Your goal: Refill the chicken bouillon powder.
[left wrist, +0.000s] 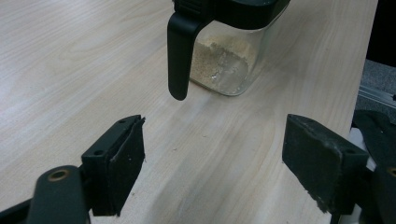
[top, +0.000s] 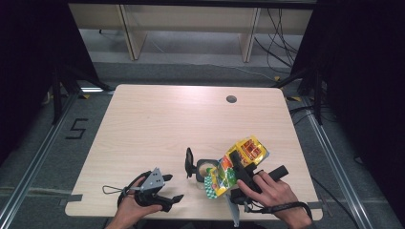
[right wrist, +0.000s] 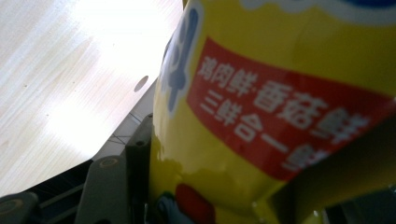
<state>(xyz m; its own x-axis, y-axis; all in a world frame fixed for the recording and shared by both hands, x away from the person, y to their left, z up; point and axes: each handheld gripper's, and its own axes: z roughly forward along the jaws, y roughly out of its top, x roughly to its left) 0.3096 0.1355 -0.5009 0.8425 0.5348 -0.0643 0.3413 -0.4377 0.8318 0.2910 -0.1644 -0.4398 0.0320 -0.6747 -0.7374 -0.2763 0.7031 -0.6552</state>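
Risk: powder spills onto the table (top: 157,119) if the yellow bag (top: 235,166) tips faster than its mouth lines up with the clear container (top: 206,170); a loose pinch would let the bag slide. Your right gripper (top: 239,168) is clamped on the bag, which leans over the container just at its 3 o'clock. Your left gripper (top: 168,188) stands spread and empty, at the container's 8 o'clock, the black handle (left wrist: 180,56) at its 12 o'clock.

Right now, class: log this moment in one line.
right gripper: grips yellow pouch over open jar | left gripper: open, idle
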